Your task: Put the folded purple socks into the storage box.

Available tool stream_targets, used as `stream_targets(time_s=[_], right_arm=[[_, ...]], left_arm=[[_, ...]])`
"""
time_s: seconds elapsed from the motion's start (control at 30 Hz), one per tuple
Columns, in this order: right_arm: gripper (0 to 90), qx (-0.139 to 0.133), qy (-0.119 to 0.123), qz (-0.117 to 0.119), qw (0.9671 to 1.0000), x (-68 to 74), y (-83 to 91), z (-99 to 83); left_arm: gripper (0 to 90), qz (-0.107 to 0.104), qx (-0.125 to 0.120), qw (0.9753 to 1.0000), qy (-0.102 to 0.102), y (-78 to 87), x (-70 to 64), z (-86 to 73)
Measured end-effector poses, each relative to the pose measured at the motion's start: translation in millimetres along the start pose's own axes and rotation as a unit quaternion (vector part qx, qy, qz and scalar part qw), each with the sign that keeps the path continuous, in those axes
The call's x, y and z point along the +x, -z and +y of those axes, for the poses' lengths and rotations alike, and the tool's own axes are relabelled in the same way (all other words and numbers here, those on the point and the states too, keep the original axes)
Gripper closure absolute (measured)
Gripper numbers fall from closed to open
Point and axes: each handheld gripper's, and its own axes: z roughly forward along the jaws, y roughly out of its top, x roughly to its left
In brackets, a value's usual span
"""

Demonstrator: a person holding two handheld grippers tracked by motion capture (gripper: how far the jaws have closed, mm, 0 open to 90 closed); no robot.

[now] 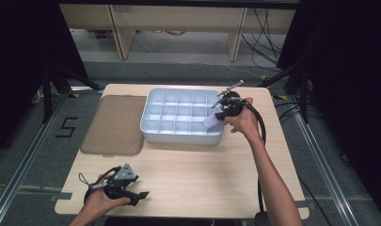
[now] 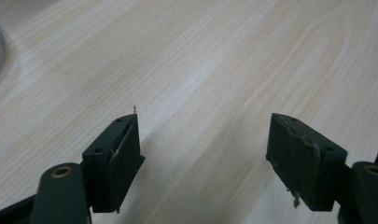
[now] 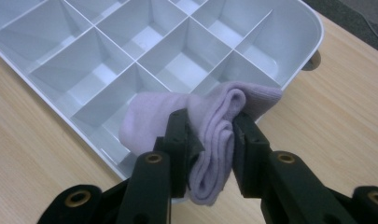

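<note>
The right gripper (image 3: 210, 140) is pinching a folded lilac sock (image 3: 205, 126) between its two black jaws, holding it squarely across the fold; the sock is hanging at the near right corner of the white divided tray (image 1: 153, 125), bulging out to either side of the jaws. From the high view the sock (image 1: 211, 121) is sitting right over the tray's front row at the right end, and the right gripper (image 1: 228, 110) is coming at it from the right edge of the tray. The relation that matters, as I judge it: the compartment is lying directly under and just ahead of the jaws, and the sock's long axis is running crosswise to them, roughly along the tray's front wall; so a short drop and a release should be landing it in that corner cell, though part of the roll is overhanging the rim and could be catching on it. The right forearm is reaching long across the table (image 1: 202, 174), wrist bent inward towards the tray. The left gripper (image 1: 131, 192) is resting low at the near left corner, well apart from the tray; its jaws are standing wide with nothing between them, only bare wood in front. A brown mat (image 1: 115, 123) is lying just beside the tray on its left.
</note>
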Motion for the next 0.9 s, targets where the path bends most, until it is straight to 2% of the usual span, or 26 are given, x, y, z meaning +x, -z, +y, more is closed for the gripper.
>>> stream_targets(time_s=[0.07,0.1,0.13,0.17,0.27,0.3,0.33,0.37,0.47,0.53,0.57,0.6,0.63,0.67,0.7,0.9], right_arm=[[71.1,0.002,0.009,-0.004,1.0000,-1.6,-4.5,0.4],[71.1,0.008,0.004,-0.003,1.0000,-0.6,-7.1,0.3],[71.1,0.014,0.009,-0.006,0.9998,-0.5,-9.5,0.6],[71.1,0.020,0.012,-0.008,0.9997,0.3,-11.9,0.8],[71.1,0.035,0.019,-0.016,0.9991,0.5,-19.3,0.7],[71.1,0.038,0.022,-0.022,0.9988,0.5,-22.0,0.6],[71.1,0.046,0.023,-0.027,0.9983,0.6,-24.3,0.2],[71.1,0.048,0.018,-0.029,0.9982,1.1,-26.5,-0.1],[71.1,0.054,0.020,-0.033,0.9978,1.4,-31.2,-1.2],[71.1,0.059,0.032,-0.038,0.9970,2.9,-34.4,-1.4],[71.1,0.067,0.036,-0.040,0.9963,4.2,-35.0,-1.3],[71.1,0.068,0.040,-0.044,0.9959,5.5,-36.1,-1.1],[71.1,0.070,0.046,-0.046,0.9954,6.2,-36.8,-0.7],[71.2,0.072,0.047,-0.048,0.9952,7.3,-37.7,-0.8],[71.1,0.076,0.048,-0.049,0.9947,8.1,-38.3,-0.4],[71.1,0.093,0.071,-0.055,0.9917,12.2,-48.0,-0.9]], left_arm=[[25.6,0.004,-0.002,1.0000,-0.005,1.6,1.9,0.7],[25.6,0.005,-0.003,1.0000,-0.001,2.1,2.1,0.7],[25.6,0.004,-0.004,1.0000,0.003,2.3,2.5,0.7],[25.6,0.007,-0.004,1.0000,-0.003,3.1,3.4,1.0],[25.6,0.002,-0.009,0.9999,0.004,2.6,2.0,0.7],[25.6,0.006,-0.003,1.0000,-0.006,3.1,3.3,0.9],[25.6,0.004,-0.003,1.0000,0.003,2.4,2.3,0.5],[25.6,-0.002,-0.004,1.0000,0.005,2.5,1.6,0.6],[25.6,0.004,-0.003,1.0000,0.004,2.3,2.5,0.5],[25.6,0.005,-0.003,1.0000,-0.006,2.7,3.5,0.9],[25.6,0.005,-0.002,1.0000,-0.004,2.6,3.1,0.7],[25.6,0.001,-0.004,1.0000,0.006,1.8,1.8,0.4],[25.6,-0.002,-0.002,1.0000,0.003,2.2,1.8,0.5],[25.6,0.004,-0.002,1.0000,0.003,1.7,2.0,0.5],[25.5,0.004,-0.001,1.0000,-0.006,2.1,2.6,0.9],[25.6,0.005,-0.001,1.0000,-0.005,2.4,2.2,0.9]])
